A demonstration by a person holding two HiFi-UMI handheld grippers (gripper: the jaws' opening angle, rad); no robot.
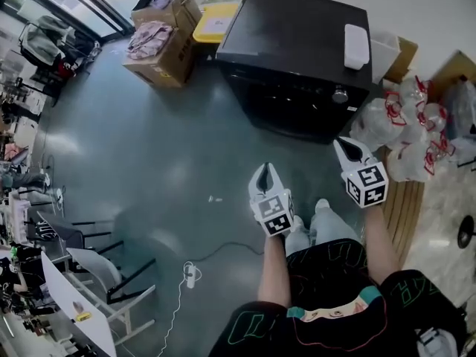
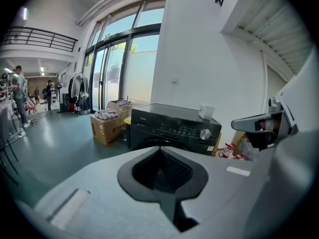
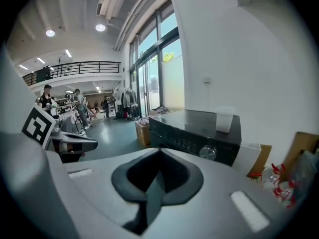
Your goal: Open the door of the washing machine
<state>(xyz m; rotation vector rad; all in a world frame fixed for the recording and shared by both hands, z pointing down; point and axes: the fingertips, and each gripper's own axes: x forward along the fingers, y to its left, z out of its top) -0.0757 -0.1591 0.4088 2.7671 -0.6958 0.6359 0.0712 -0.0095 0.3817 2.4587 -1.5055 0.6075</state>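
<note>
While we stand on the grey floor point(image 1: 163, 162) facing the washing machine point(image 1: 297, 47), we hold both grippers out in front of us, side by side and well short of it. The left gripper point(image 1: 265, 169) has its jaws pressed together with nothing between them, and its own view shows the two dark pads meeting in a single seam. The right gripper point(image 1: 341, 143) is the same: jaws together, empty, and a little nearer the machine than the left one. Neither touches anything.

The washing machine is black and stands against the white wall point(image 1: 416, 6). Its door point(image 1: 286, 117) sits in the dark front face below the control strip and appears closed, lying flush with the front. A silver dial point(image 1: 340, 95) is at the right end of that strip. On the machine's top, towards its right edge, a white container point(image 1: 355, 45) rests.

Left of the machine we see cardboard boxes point(image 1: 167, 58) with clothes point(image 1: 149, 36) heaped on them, and a yellow lid point(image 1: 216, 22) between the boxes and the machine. To the machine's right lie clear plastic bags point(image 1: 405, 125) with red ties, beside a slatted wooden board point(image 1: 405, 207). Our shoes point(image 1: 321, 208) show just below the grippers. A white power strip point(image 1: 190, 275) with its cable lies on the floor to our left, near a white table point(image 1: 78, 303).
</note>
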